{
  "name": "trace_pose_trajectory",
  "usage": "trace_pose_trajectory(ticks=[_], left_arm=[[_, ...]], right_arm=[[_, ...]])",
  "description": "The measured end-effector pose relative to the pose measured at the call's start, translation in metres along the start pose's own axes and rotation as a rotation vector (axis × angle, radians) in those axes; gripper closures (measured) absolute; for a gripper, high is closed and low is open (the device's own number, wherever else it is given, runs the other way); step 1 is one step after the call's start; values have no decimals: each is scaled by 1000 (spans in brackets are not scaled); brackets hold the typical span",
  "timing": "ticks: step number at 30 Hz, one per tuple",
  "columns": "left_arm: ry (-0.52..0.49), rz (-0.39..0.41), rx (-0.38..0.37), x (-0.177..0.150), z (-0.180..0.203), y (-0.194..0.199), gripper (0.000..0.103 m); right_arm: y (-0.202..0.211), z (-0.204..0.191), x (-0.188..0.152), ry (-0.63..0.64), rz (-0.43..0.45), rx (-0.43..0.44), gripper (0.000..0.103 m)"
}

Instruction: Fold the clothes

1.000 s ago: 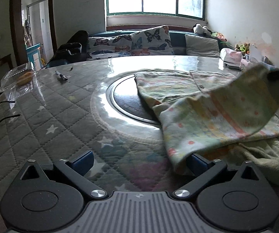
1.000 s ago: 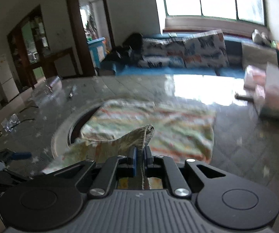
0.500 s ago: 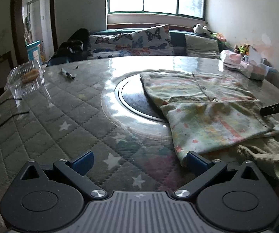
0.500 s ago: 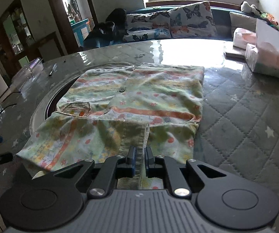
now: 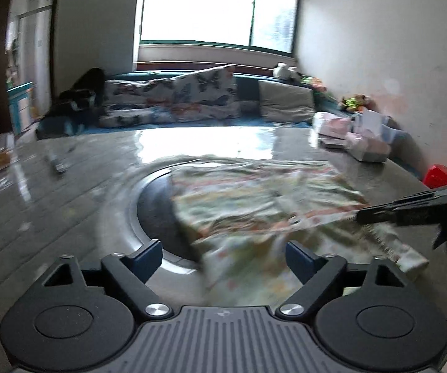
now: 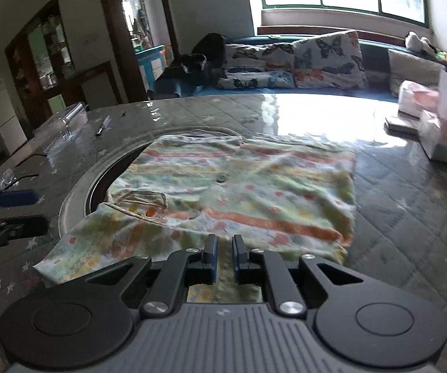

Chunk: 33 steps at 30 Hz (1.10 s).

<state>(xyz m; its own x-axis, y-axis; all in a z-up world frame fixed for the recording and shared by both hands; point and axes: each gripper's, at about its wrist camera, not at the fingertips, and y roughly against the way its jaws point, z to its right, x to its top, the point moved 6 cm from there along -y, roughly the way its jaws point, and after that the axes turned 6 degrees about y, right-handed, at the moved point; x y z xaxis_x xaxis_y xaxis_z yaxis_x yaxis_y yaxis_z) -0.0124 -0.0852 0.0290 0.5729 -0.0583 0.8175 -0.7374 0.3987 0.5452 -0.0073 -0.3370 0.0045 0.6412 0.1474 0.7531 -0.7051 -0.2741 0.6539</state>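
Pastel cotton, striped in orange and pale green with small dots, makes up the shirt that lies partly folded on the round table, its far half draped over the dark sunken disc at the table's centre. From the right wrist view, the right gripper sits low at the near hem with its blue-padded fingers parted by a narrow gap; cloth lies beneath and between them, not pinched. The left gripper hangs over the shirt's near corner with its jaws spread wide, nothing between them but fabric lying below. That view is blurred, so fine detail of the cloth is lost. A button shows near the middle of the shirt, and a small chest pocket beside it. Tissue packs rest at the table's right edge, well apart from the shirt, and a clear plastic box and a pen lie on the far left. Butterfly cushions line the bench under the window.
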Motion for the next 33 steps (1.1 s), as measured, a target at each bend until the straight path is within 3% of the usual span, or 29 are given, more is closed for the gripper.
trace_pose_trajectory(ticks=[6,10,13,20,26,33], left_arm=[[7,-52,-73,2,22,-41,30],[29,-109,-56,-7,15,-60,43],[47,-135,-37,-14,4,-68,47],[55,-126,-26,-13,2,-64,48],[24,-97,-65,-3,25,-59,48],[11,-130,-69,-11,35,-78,48]], right_arm=[[-15,-3,-1,16,1,11,93],[-22,3,-10,2,-18,7,94],[-21,7,-15,-1,-25,5,94],[-9,7,-12,5,-6,-6,92],[-17,-11,-6,51,-4,27,89],[-28,-18,-7,72,-14,27,88]])
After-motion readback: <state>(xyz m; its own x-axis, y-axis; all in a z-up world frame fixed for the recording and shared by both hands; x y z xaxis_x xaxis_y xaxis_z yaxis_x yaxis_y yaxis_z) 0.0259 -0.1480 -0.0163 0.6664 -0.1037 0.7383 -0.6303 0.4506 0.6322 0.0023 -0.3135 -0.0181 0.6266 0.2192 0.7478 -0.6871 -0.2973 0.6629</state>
